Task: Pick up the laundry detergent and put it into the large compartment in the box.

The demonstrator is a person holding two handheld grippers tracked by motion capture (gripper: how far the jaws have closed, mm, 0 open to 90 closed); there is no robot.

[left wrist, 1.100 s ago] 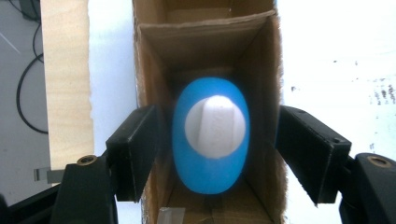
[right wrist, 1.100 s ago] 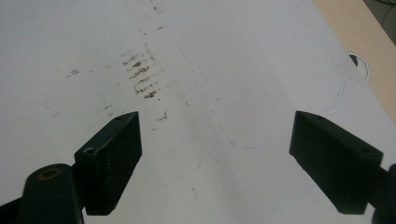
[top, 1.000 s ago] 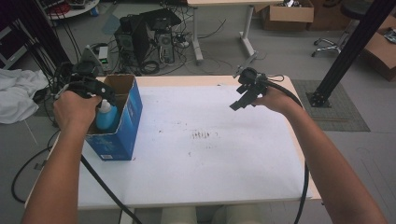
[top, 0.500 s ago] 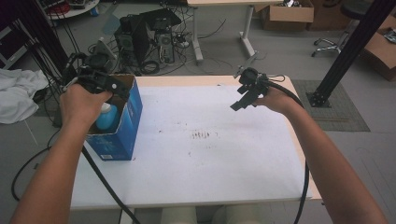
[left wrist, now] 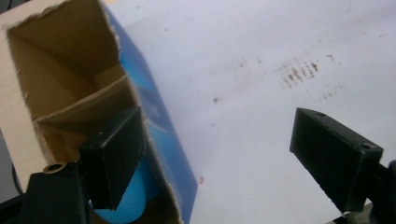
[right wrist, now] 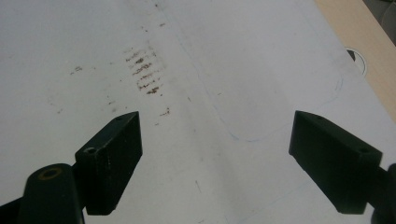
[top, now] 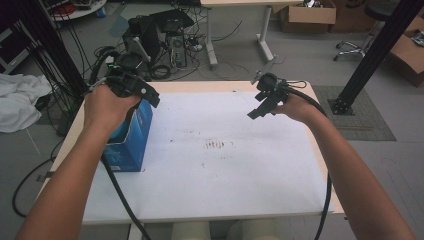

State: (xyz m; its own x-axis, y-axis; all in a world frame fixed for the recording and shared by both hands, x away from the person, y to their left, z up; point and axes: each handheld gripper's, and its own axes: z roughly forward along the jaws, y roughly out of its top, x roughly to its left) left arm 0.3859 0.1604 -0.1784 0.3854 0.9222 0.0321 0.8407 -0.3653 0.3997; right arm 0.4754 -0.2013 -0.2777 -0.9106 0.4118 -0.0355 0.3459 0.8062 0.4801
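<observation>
An open blue cardboard box stands at the left of the white sheet. A light blue rounded object lies inside it, low in the near compartment. My left gripper hovers just above the box's top edge; its jaws have just been opening and stand wide with nothing held between them. In the left gripper view my left gripper straddles the box's right wall from above. My right gripper hangs open over the sheet at the right, and in its own view the right gripper has bare paper below it.
The white sheet covers most of the wooden table and bears small brown marks near its middle. A cardboard divider splits the box. Cables trail from both grippers off the near edge. Computers and wires crowd the floor beyond.
My left gripper has risen out of the box and shifted right, its jaws spreading and leaving the light blue object inside. The right hand has stayed still.
</observation>
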